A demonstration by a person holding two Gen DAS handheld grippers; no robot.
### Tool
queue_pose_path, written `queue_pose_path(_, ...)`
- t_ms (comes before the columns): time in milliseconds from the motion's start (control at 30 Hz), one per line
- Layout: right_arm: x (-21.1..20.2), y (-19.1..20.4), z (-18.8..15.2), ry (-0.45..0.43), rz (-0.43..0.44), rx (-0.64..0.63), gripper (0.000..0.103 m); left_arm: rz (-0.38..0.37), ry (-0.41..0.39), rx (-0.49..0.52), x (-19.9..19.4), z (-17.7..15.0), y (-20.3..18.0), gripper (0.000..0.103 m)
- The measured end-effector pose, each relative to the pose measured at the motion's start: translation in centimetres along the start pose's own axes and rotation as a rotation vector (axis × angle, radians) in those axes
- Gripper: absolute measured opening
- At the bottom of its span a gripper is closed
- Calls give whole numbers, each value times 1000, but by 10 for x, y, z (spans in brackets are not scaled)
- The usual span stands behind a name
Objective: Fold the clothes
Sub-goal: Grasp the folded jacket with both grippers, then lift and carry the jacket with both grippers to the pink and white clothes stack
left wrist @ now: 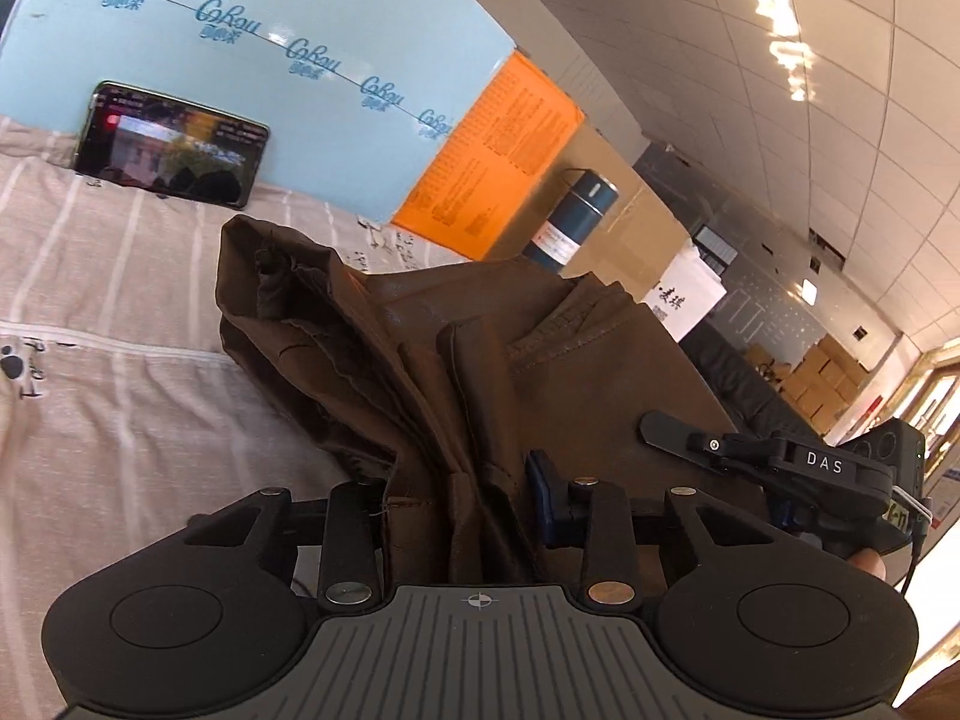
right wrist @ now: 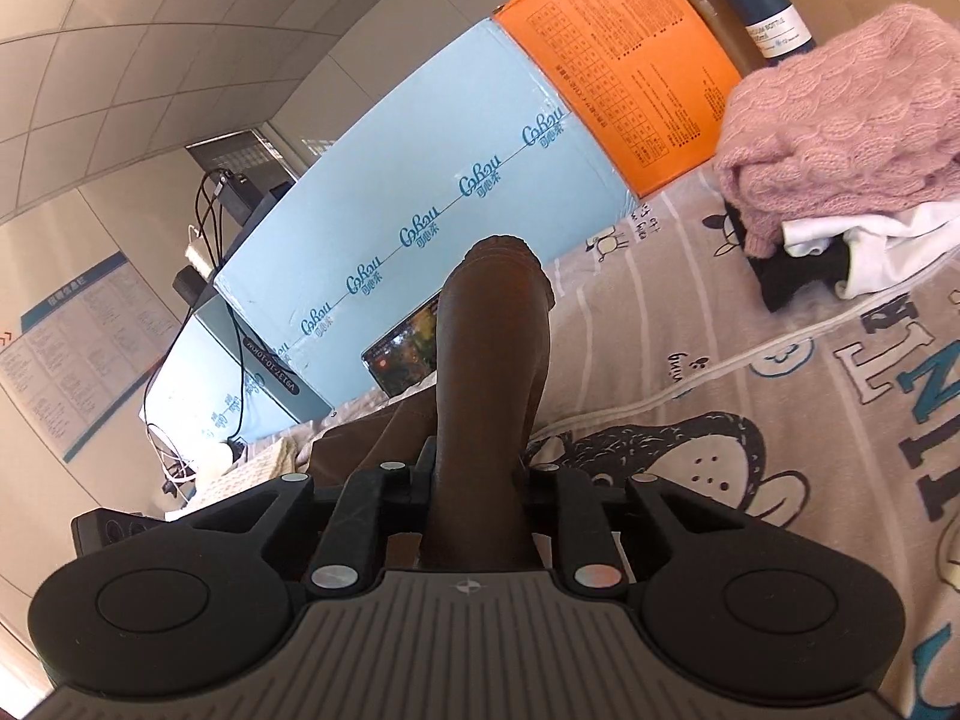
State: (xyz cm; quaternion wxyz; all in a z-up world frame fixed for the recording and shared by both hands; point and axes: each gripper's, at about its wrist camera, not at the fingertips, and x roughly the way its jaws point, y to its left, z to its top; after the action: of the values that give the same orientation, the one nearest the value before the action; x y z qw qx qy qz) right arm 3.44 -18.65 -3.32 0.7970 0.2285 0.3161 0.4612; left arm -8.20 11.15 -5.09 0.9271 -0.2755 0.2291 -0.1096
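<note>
**Two grippers lift a brown garment above a patterned bed sheet**

A cartoon-print bed sheet (right wrist: pixel 780 420), striped in pale grey and white, spreads across the work surface. Along its far edge stands a light blue board (left wrist: pixel 288 78) printed with a repeated logo, with an orange box (right wrist: pixel 630 66) just beside it and brown cardboard behind that. A brown garment (left wrist: pixel 480 360) hangs bunched and creased above the sheet, held up between the two tools; in the left wrist view its folds fan out from the fingers, and in the right wrist view a narrow roll of it rises straight ahead of the camera (right wrist: pixel 492 360). A pile of other clothes sits at the sheet's far corner, well apart from the garment: a pink knitted sweater (right wrist: pixel 840 120) on top of white and black pieces. A dark blue flask (left wrist: pixel 570 222) stands against the cardboard (its label too small to read). A phone (left wrist: pixel 171 144) with a lit screen leans on the blue board. The left gripper (left wrist: pixel 462 498) is clenched on a gathered edge of the brown garment. The right gripper (right wrist: pixel 474 480) likewise grasps the garment, cloth pinched tight between its fingers; it also shows in the left wrist view, marked DAS (left wrist: pixel 678 441).
</note>
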Motion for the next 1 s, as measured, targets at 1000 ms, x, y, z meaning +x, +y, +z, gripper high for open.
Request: queue_pose_path(1000,-69,-81,152,-661,-327,-149,16,-282,-132,235,212,108,-118,29)
